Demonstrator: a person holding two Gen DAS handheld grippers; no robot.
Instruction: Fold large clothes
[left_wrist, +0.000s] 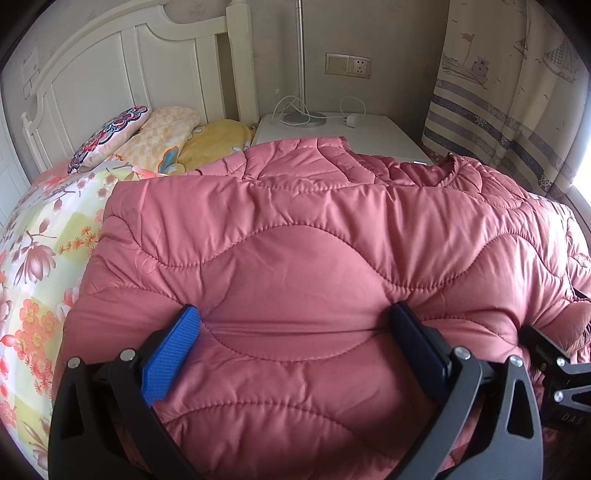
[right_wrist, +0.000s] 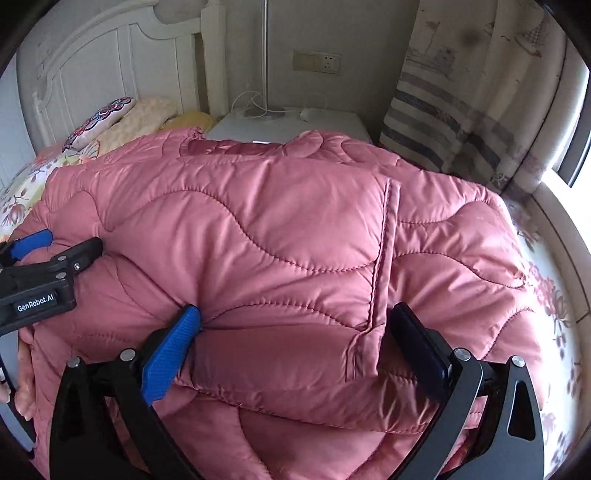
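Both grippers stood with jaws spread wide, fingers pressed into the pink quilted jacket (left_wrist: 295, 229) but clamping nothing. It filled the centre of each view, spread over the floral bedsheet (left_wrist: 40, 236). The left gripper (left_wrist: 295, 325) and right gripper (right_wrist: 295, 325) sat at the lower edge, at the near hem. Judging by this, a fold was being pressed flat; next came closing on the hem to fold it toward the collar.

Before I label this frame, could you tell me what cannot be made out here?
- Left wrist view: the pink quilted jacket covers the near bed, and its near hem is cut off by the bottom edge.
- Right wrist view: the jacket hides the nightstand front; glare washes out the window.
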